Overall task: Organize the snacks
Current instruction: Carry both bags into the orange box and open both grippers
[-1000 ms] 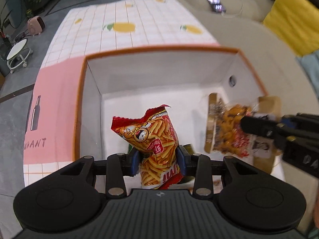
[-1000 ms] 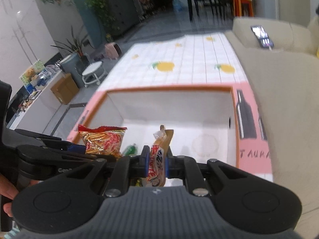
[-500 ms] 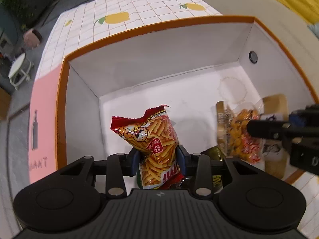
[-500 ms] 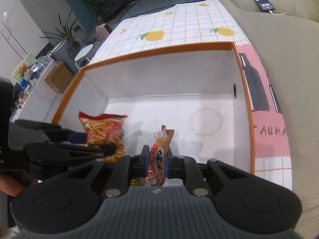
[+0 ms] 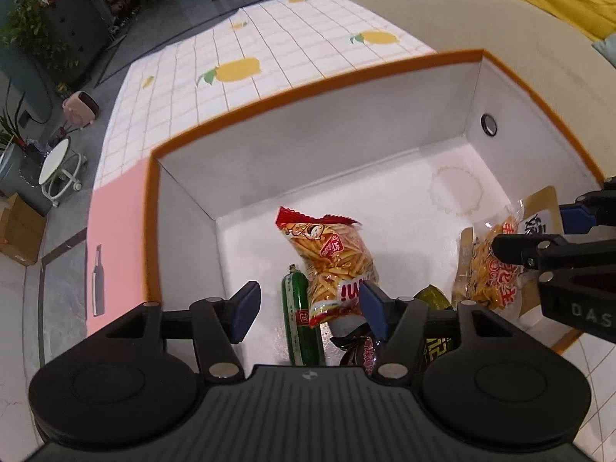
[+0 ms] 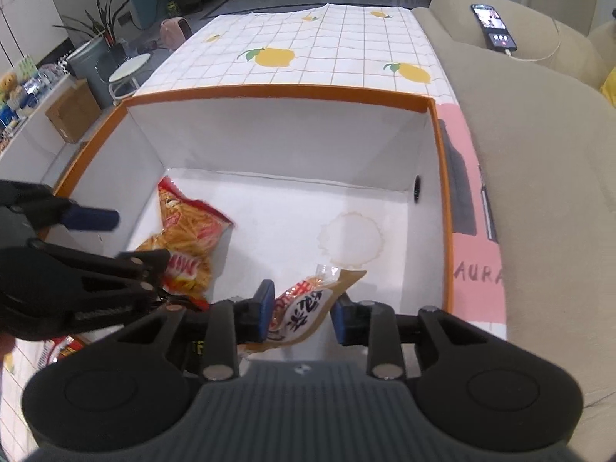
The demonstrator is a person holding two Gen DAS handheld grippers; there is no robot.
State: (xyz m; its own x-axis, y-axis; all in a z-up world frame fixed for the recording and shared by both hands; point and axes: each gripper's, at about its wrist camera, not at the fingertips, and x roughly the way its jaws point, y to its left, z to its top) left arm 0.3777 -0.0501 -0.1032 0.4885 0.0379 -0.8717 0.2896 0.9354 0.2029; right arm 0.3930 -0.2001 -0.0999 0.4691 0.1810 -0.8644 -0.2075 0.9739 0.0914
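Two crinkly foil packets lie inside the white cardboard box (image 5: 346,146): red fries bag (image 5: 331,258) released between the left gripper (image 5: 308,304)'s just-spread jaws, tan pouch (image 6: 308,304) loose between the right gripper (image 6: 304,312)'s just-parted jaws.

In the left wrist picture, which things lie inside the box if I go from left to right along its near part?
Green sausage → red bag of potato sticks → dark wrappers → clear bag of orange snacks with a tan header, with the right gripper around it.
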